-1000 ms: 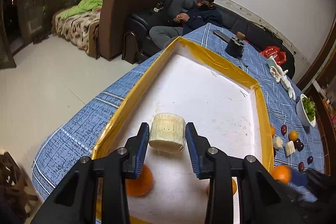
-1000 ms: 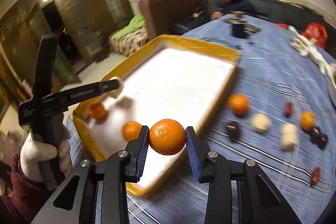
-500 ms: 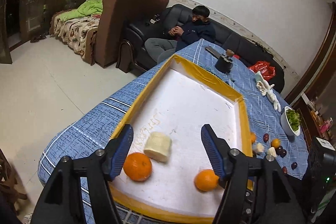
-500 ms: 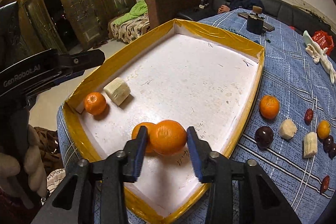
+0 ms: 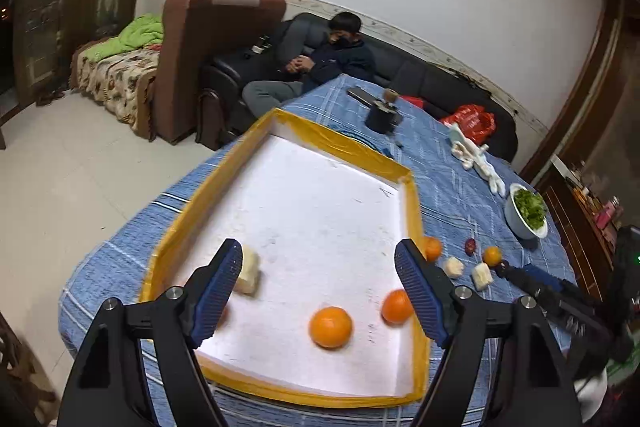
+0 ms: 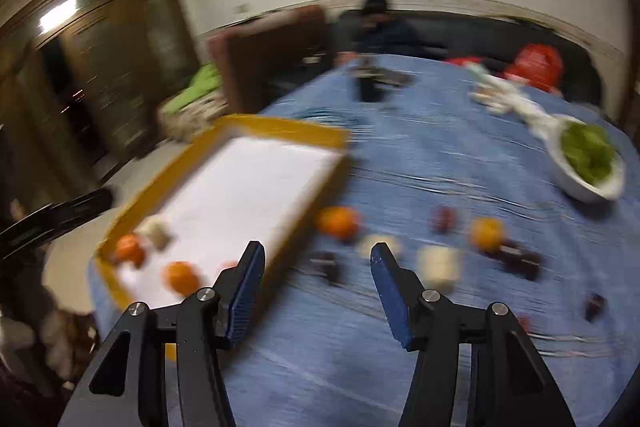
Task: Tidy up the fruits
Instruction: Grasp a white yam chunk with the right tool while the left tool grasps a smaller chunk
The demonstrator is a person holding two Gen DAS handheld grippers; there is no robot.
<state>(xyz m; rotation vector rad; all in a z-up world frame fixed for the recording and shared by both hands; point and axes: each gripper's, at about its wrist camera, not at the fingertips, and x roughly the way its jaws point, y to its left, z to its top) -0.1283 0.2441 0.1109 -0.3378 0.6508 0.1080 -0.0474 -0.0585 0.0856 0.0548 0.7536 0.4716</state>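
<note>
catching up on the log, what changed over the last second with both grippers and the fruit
The left gripper let go of the pale fruit chunk in the yellow-rimmed tray, opened wide and pulled back. The right gripper released its orange into the tray and swung toward the fruit on the blue tablecloth. That loose fruit stayed put.

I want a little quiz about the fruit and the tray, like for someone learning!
1. True or false: the left gripper holds an orange.
2. How many oranges can you see in full on the white floor of the tray in the left wrist view? A) none B) two C) five
3. Fill in: the bowl on the blue cloth holds something coloured ____.

Key: 1 false, its jaws are wide apart and hold nothing. 2 B, one orange and another near the right rim. 3 green.
</note>
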